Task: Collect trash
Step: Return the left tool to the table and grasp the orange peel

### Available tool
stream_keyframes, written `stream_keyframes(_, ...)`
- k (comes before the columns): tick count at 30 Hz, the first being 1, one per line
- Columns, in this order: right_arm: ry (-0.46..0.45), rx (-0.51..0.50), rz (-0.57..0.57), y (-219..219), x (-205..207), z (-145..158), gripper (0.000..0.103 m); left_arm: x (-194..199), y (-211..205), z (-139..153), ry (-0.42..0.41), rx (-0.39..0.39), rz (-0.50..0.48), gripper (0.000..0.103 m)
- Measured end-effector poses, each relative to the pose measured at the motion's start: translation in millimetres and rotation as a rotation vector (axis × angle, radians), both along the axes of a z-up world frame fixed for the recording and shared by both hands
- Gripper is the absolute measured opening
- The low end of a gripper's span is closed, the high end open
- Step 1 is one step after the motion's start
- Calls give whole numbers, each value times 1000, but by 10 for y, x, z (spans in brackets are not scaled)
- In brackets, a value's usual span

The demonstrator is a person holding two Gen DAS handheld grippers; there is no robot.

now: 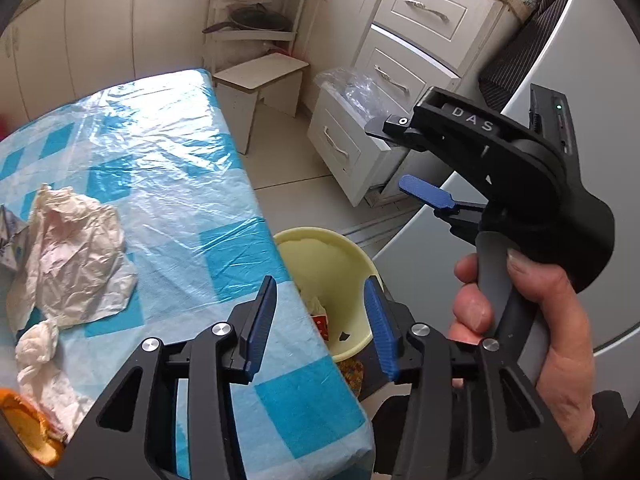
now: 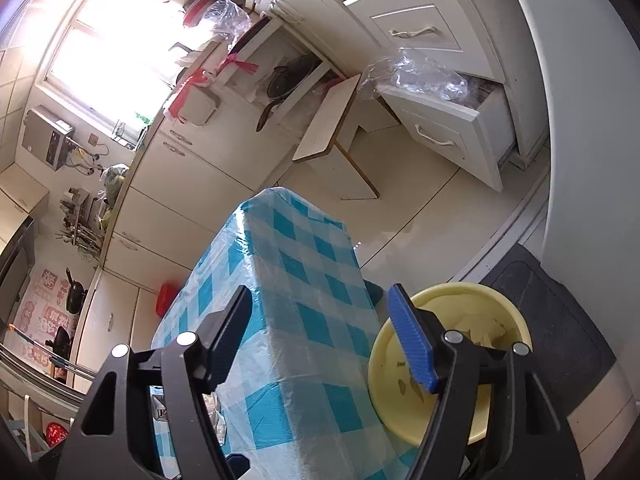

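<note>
Kitchen with cream cabinets, tiled floor and a table (image 1: 172, 168) under a blue-and-white checked cloth covered in clear plastic.

Left wrist view only:
- crumpled white paper wrapper (image 1: 76, 252) on the cloth, left of centre
- wadded white tissue (image 1: 38, 346) just below the wrapper
- orange peel (image 1: 28, 428) at the lower-left edge, partly cut off
- right gripper (image 1: 404, 160) held in a hand (image 1: 532, 320) above the floor, beside the table — fingers spread, nothing between them

Both views:
- yellow waste bin (image 1: 352, 252) (image 2: 500, 300) on the floor against the table's side, scraps of trash lying inside
- open white drawer (image 1: 340, 144) (image 2: 452, 128) with clear plastic bags bulging out
- small white stool (image 1: 260, 76) (image 2: 328, 120)

Left gripper (image 1: 320, 320): fingers spread, empty, poised over the table edge and bin.

Right wrist view only: bright window (image 2: 108, 52) — and a wall-mounted appliance beneath it.
</note>
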State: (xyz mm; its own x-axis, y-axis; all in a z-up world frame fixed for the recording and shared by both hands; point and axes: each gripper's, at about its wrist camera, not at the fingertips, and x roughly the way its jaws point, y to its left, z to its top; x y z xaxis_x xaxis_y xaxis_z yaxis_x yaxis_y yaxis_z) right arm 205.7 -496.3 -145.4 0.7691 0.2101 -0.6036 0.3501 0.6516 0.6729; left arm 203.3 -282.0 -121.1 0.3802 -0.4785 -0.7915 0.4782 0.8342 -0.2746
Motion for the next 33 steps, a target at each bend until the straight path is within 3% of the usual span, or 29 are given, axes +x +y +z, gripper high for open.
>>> stream_keyframes(7,-32,-102,41,273,68,123,69,-259,749,334,-83,10,95,44)
stream_keyframes(12,-91,-180,80,493,30,279,69,-406,1579,520,-134,34,239,44)
stream_keyframes(17,-155,-224,221,874,-41,428,69,-542,2483,442,-102,7,403,43)
stream_keyframes(19,-182,-241,324,1128,-73,468,69,-561,2649,375,-85,-3,414,33)
stream_keyframes(26,-223,-360,724,2147,-246,421,69,-481,2627,42,-29,28,311,24)
stream_keyframes(33,-199,-530,911,2782,-478,207,69,-357,2625,-122,-26,80,283,24)
